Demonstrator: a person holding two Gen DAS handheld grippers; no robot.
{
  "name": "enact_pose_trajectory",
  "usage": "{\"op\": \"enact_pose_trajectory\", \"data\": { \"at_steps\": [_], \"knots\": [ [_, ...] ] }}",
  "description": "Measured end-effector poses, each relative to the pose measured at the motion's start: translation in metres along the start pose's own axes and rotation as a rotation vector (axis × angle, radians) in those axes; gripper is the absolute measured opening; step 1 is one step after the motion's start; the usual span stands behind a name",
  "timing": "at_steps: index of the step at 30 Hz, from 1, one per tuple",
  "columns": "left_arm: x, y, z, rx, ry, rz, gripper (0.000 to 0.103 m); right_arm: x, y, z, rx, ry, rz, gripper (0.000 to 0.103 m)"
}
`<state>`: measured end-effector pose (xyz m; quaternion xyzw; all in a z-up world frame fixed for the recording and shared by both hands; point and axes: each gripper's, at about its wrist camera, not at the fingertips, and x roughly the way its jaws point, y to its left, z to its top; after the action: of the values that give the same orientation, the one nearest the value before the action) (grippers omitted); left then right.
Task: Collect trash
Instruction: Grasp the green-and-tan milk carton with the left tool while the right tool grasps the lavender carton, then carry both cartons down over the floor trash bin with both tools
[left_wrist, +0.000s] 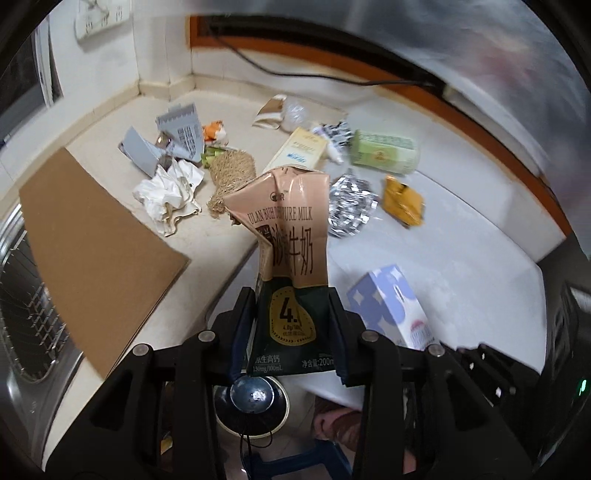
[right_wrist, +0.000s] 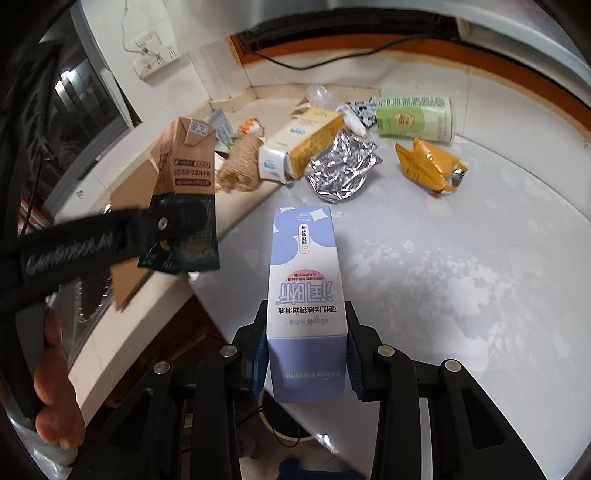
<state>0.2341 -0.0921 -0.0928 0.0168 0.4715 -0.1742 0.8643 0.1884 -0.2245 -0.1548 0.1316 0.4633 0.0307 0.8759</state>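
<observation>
A crumpled milk carton (left_wrist: 291, 254), tan above and dark green below, stands upright, clamped at its base in the left gripper (left_wrist: 293, 325), lifted above the counter edge. Just to its right, the right gripper (right_wrist: 306, 354) clamps a lilac-and-white box (right_wrist: 306, 295), long axis pointing forward. More trash lies ahead on the counter (right_wrist: 480, 277).

brown board (left_wrist: 96, 251) on counter (left_wrist: 207, 280), wall socket (right_wrist: 155, 55), black cable (left_wrist: 295, 72)
</observation>
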Motion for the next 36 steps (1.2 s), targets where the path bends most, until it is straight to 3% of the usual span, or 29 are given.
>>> {"op": "enact_pose_trajectory", "data": {
  "at_steps": [11, 17, 24, 27, 36],
  "knots": [
    [-0.105, -0.003, -0.085, 0.067, -0.111, -0.004, 0.034, -0.076, 0.025, -0.05, -0.048, -0.061, 0.043, 0.035],
    [-0.127, -0.002, -0.143, 0.081, -0.126, 0.014, 0.034, -0.097, 0.042, -0.091, -0.093, -0.05, 0.056, 0.035],
    [-0.106, 0.011, -0.206, 0.072, -0.088, 0.059, 0.035, -0.081, 0.065, -0.138, -0.191, -0.004, 0.01, 0.035],
    [-0.085, 0.022, -0.229, 0.045, -0.038, 0.071, 0.035, -0.063, 0.075, -0.16, -0.256, 0.012, -0.056, 0.035],
    [0.007, 0.066, -0.298, -0.057, 0.164, 0.05, 0.035, 0.029, 0.078, -0.22, -0.316, 0.2, -0.093, 0.035]
  ]
}}
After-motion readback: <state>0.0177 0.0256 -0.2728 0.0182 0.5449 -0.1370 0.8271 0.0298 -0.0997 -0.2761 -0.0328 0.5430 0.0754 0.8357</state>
